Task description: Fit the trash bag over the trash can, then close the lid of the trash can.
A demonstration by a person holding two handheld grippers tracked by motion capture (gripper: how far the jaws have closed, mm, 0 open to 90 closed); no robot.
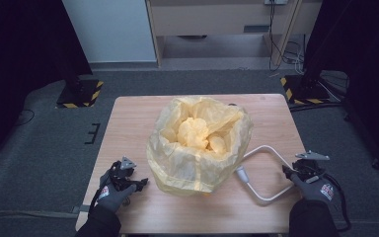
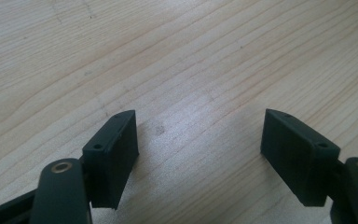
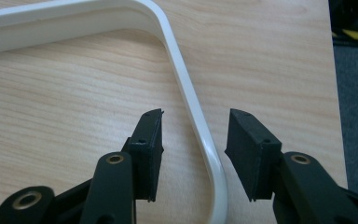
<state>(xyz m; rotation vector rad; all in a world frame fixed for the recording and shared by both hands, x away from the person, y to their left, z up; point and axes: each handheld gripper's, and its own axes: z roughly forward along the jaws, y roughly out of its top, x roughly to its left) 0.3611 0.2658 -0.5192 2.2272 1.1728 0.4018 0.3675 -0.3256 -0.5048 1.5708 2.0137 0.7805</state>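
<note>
My right gripper (image 3: 193, 140) has its jaws apart, straddling the white bent handle (image 3: 186, 88) lying on the table (image 1: 128, 123) just right of the yellow bag (image 1: 197, 143); nothing pinched yet. Left gripper (image 2: 200, 140) is also apart, over bare wood near the bag's left side. I judge this the approach-to-grasp step: next I need to close the right jaws squarely on the handle without nudging it sideways.
</note>
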